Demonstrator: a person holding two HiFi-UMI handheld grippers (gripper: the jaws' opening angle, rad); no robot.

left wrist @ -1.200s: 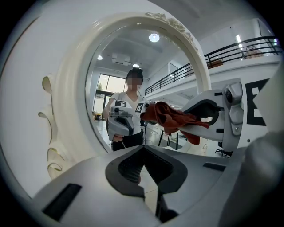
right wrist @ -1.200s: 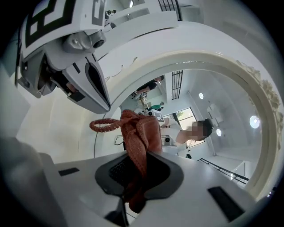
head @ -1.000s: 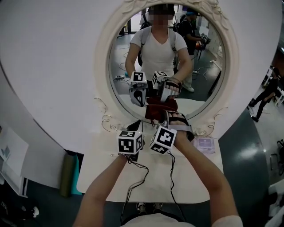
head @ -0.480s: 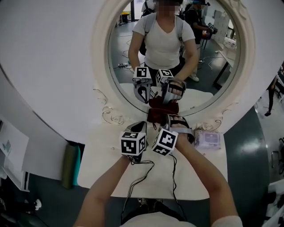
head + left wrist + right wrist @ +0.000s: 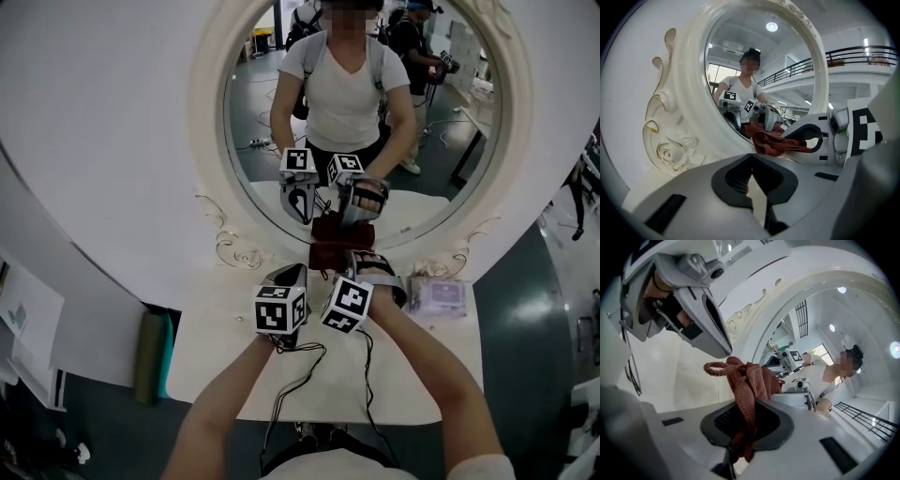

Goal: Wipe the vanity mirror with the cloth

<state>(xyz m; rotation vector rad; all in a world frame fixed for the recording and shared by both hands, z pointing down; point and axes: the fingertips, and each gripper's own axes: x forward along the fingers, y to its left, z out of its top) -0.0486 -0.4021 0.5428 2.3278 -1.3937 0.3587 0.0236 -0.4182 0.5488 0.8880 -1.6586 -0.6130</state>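
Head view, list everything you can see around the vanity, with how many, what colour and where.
vanity mirror: one, white ornate oval frame, at the table's back.
cloth: one, dark red, bunched at the mirror's lower rim.
table: one, white, under the mirror.
packet: one, lilac, on the table's right end.
green object: one, dark green and teal, beside the table's left edge; cannot tell what it is.
cables: several, black, trailing from the grippers toward the person.
left gripper: one, grey with a marker cube, jaws together, empty.
right gripper: one, grey, jaws clamped on the cloth.
forearms: two, bare, reaching in from below.
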